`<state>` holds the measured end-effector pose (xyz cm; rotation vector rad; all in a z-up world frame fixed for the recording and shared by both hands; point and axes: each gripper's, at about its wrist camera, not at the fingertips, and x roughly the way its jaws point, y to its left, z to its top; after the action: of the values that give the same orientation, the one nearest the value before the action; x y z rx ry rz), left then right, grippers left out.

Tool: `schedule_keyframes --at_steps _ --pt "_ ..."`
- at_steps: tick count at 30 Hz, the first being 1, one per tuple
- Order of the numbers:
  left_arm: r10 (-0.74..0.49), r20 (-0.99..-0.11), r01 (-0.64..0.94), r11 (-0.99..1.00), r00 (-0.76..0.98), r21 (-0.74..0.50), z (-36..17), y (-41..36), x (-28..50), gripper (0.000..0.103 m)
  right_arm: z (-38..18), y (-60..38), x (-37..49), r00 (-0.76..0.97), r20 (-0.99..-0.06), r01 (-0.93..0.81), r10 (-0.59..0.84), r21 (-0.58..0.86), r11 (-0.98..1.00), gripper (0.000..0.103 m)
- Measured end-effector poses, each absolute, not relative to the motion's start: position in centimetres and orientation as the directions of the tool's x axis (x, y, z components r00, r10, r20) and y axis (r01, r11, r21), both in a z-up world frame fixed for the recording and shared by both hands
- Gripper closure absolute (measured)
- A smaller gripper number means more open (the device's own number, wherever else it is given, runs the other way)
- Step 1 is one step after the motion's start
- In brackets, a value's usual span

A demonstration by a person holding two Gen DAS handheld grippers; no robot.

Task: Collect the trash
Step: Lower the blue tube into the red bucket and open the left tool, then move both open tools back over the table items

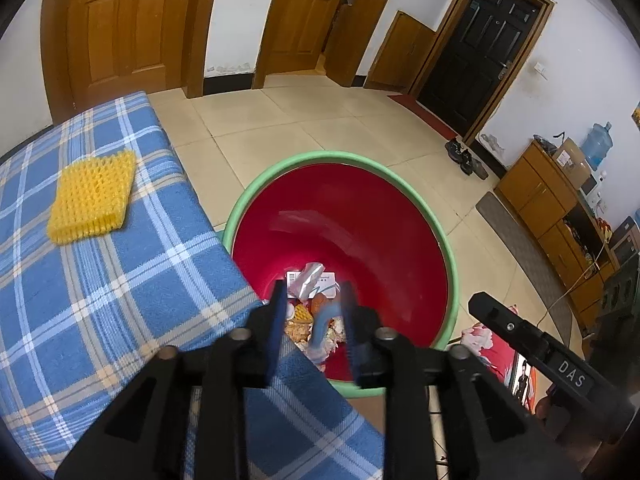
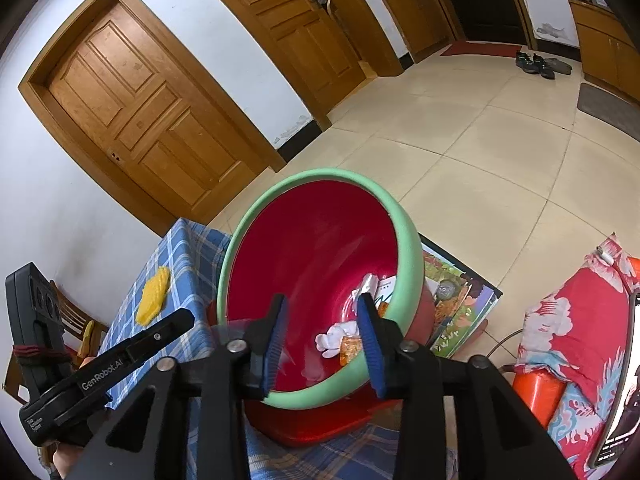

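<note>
Lettering reads "DAS" on the right tongs (image 1: 532, 346) at lower right of the left view, and "GenRobot.AI" on the left tongs (image 2: 120, 360) at lower left of the right view. Both tongs stand spread, pinching nothing. Just beyond them sits a red bin (image 1: 340, 216) with a green rim, holding wrappers and crumpled trash (image 1: 308, 280) at its bottom. A yellow foam net (image 1: 92, 200) lies on the blue plaid table (image 1: 120, 280) at left. Only the right view shows a picture book (image 2: 460, 300) under the bin.
</note>
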<state>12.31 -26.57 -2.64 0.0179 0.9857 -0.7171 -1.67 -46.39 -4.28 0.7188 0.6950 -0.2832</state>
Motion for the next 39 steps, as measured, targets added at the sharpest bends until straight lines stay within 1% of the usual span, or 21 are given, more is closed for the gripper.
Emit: schedule_keyframes --at_steps 3,7,11,19,28,30,32,34,35,39 --pt "-0.538 -0.767 0.551 0.780 0.350 -0.296 -2.6 -26.7 12.1 0.071 -4.4 -46.5 -1.7 0.740 -0.673 0.465 -0.004 0.506 0.727 0.061" --pt "-0.529 -0.770 0.531 0.793 0.357 -0.299 -2.6 -26.5 11.9 0.070 -4.4 -46.5 -1.7 0.741 -0.672 0.457 0.003 0.508 0.730 0.057" --pt "-0.519 -0.770 0.518 0.804 0.371 -0.292 -2.4 -25.6 11.8 0.065 -4.3 -46.3 -1.6 0.740 -0.672 0.454 0.008 0.509 0.732 0.055" --pt "-0.512 -0.748 0.472 0.829 0.423 -0.300 -1.1 -22.4 11.7 0.064 -3.3 -45.2 -1.5 0.749 -0.662 0.431 0.014 0.503 0.749 0.042" --pt "-0.463 -0.739 0.385 0.875 0.490 -0.292 -0.1 -17.5 12.0 0.064 -2.2 -42.6 -0.5 0.750 -0.660 0.378 0.046 0.485 0.788 0.032" --pt "-0.442 -0.740 0.359 0.889 0.507 -0.285 0.0 -16.2 12.1 0.062 -1.9 -41.8 -0.2 0.749 -0.661 0.368 0.047 0.474 0.800 0.030" --pt "-0.424 -0.737 0.335 0.900 0.527 -0.279 0.2 -15.0 12.2 0.054 -1.6 -41.0 0.2 0.748 -0.662 0.355 0.055 0.468 0.810 0.029" --pt "-0.400 -0.734 0.305 0.914 0.549 -0.269 0.4 -13.7 12.2 0.050 -1.3 -40.3 0.5 0.747 -0.662 0.344 0.059 0.462 0.818 0.024" --pt "-0.388 -0.733 0.291 0.919 0.558 -0.264 0.5 -13.1 12.2 0.048 -1.2 -39.9 0.7 0.749 -0.660 0.336 0.062 0.459 0.823 0.023" --pt "-0.340 -0.731 0.224 0.940 0.592 -0.256 0.7 -10.1 12.4 0.045 -0.8 -38.5 1.4 0.748 -0.659 0.307 0.078 0.448 0.840 0.021"
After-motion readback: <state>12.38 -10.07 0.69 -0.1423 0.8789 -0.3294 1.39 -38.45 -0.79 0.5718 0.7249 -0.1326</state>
